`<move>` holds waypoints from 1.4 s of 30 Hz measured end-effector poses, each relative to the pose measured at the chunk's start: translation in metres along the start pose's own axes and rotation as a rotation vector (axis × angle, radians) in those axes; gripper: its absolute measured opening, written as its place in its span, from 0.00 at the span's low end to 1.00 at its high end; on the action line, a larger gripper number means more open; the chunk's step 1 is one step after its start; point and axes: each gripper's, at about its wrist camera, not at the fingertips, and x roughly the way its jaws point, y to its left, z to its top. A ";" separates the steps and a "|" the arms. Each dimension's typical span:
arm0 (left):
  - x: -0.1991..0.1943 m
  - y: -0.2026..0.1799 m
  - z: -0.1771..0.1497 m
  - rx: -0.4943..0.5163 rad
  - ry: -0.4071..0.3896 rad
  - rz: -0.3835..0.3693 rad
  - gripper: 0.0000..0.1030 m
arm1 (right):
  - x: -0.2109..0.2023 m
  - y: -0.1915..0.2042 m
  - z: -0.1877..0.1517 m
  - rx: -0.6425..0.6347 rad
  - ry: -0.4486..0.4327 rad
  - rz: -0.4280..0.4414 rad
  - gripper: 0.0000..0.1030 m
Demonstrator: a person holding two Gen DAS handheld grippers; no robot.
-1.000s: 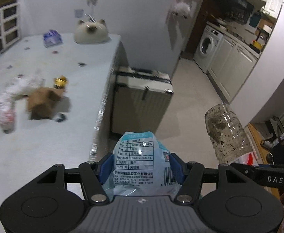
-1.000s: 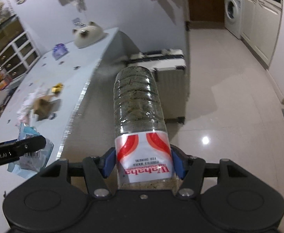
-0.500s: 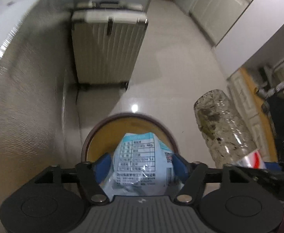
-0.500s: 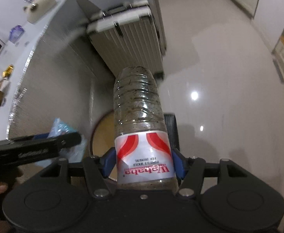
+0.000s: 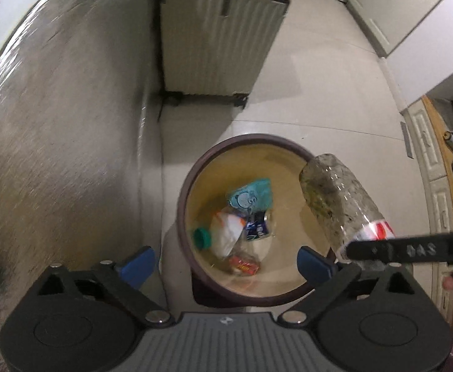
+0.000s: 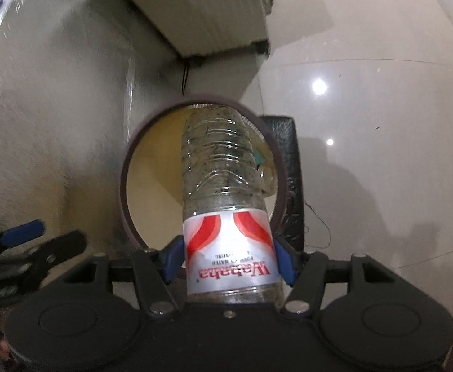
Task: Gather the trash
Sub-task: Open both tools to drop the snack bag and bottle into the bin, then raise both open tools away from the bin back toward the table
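Left claw [image 5: 226, 262]: we hold it over the bin [image 5: 185, 217], jaws just opened wide, nothing between them. Bin contents: blue packet [image 5: 251, 198], white wrapper [image 5: 228, 232], green cap [image 5: 202, 238], red wrapper [image 5: 243, 266]. Right claw [image 6: 229, 263]: we have it clamped on the labelled end of a dirty plastic bottle [image 6: 218, 161], its far end above the bin opening. Suitcase [image 5: 217, 37] stands on the floor [image 5: 319, 93] beyond.

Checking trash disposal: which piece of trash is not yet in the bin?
The plastic bottle, clamped in the right claw above the bin; the other pieces lie inside it.
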 end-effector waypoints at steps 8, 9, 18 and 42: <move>0.000 0.020 -0.014 -0.068 0.021 -0.007 1.00 | 0.037 0.038 0.021 -0.160 0.123 0.024 0.62; 0.000 0.020 -0.015 -0.071 0.023 -0.010 1.00 | 0.040 0.041 0.022 -0.183 0.125 0.025 0.63; 0.001 0.018 -0.017 -0.063 0.028 -0.025 1.00 | 0.023 0.020 0.030 -0.165 0.019 -0.095 0.85; -0.016 -0.003 -0.028 -0.001 0.002 -0.044 1.00 | -0.062 -0.009 -0.033 -0.062 -0.191 -0.036 0.97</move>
